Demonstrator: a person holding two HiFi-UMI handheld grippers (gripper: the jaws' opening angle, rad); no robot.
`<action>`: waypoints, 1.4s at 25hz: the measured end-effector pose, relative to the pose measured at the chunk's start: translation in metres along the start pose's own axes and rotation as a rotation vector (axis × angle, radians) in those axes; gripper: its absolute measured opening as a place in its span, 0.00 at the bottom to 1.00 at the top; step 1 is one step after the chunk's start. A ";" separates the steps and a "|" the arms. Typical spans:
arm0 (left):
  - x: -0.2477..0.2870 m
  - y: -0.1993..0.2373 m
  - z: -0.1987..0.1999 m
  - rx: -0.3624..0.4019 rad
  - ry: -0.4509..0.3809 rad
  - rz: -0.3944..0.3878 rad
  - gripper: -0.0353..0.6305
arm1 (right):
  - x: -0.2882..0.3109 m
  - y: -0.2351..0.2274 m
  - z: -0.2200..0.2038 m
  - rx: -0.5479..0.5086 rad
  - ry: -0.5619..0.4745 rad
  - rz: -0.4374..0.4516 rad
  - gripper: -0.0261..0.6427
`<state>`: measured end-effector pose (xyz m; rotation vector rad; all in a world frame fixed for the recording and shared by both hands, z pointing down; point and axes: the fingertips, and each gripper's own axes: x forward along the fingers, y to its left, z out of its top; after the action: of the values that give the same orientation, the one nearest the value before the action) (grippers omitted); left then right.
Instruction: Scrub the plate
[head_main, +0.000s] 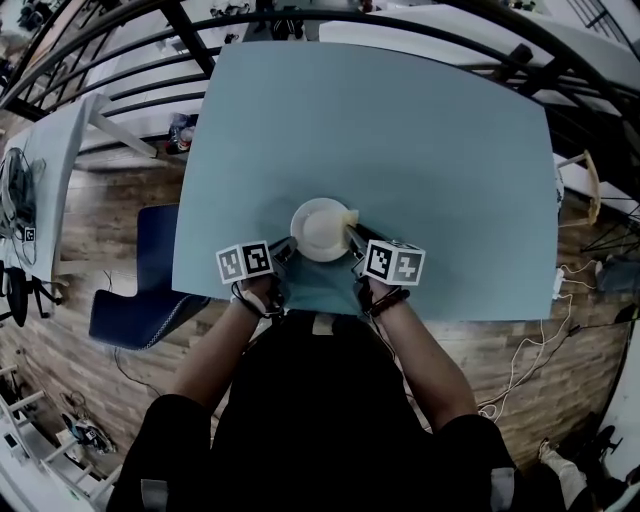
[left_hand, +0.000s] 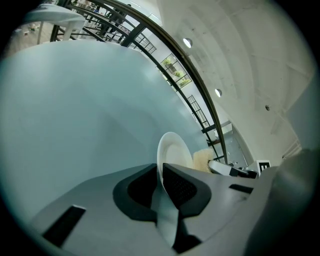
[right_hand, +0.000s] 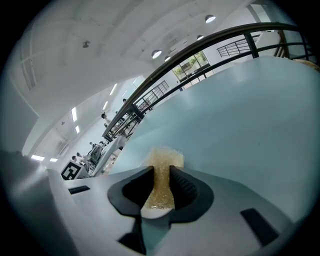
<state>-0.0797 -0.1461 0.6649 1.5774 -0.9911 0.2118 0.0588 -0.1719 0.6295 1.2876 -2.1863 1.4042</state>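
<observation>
Operator: a person in dark clothing (head_main: 300, 420) stands at the near edge of the table (head_main: 430, 150), one gripper in each hand.

Left gripper (head_main: 288, 248): the jaws stand narrow, clamped on the near-left rim of the plate (head_main: 320, 230). In the left gripper view, the left gripper (left_hand: 161, 172) has the white plate (left_hand: 174, 149) rim running between its two dark pads, with the plate body extending forward beyond them.

Right gripper (head_main: 352, 236): the jaws stand narrow, clamped on the sponge (head_main: 349, 217). In the right gripper view, the right gripper (right_hand: 161, 182) squeezes the yellow sponge (right_hand: 162, 167) between its pads, and the top of the sponge protrudes past the fingertips.

Task item location: the plate is over the near middle of the light blue table, between the two grippers. The sponge touches the plate at its right rim. The left gripper view shows the sponge (left_hand: 201, 161) just beside the plate's far edge. Whether the plate rests on the table or is lifted cannot be determined.

Surroundings: a blue chair (head_main: 150, 270) stands left of the table on a wooden floor (head_main: 130, 190). A black railing (head_main: 150, 70) runs beyond the table's far edge.
</observation>
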 end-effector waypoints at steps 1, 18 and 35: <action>0.001 0.000 0.000 0.000 0.000 -0.001 0.12 | -0.001 -0.002 0.000 0.002 -0.004 -0.011 0.19; -0.031 0.004 0.008 -0.045 -0.058 -0.093 0.17 | 0.051 0.083 -0.018 -0.127 0.070 0.052 0.19; -0.019 0.008 0.012 -0.012 -0.015 -0.061 0.17 | 0.050 0.065 -0.040 -0.112 0.113 0.047 0.19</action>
<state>-0.1017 -0.1470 0.6558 1.5981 -0.9525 0.1521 -0.0302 -0.1565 0.6407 1.0984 -2.1985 1.3165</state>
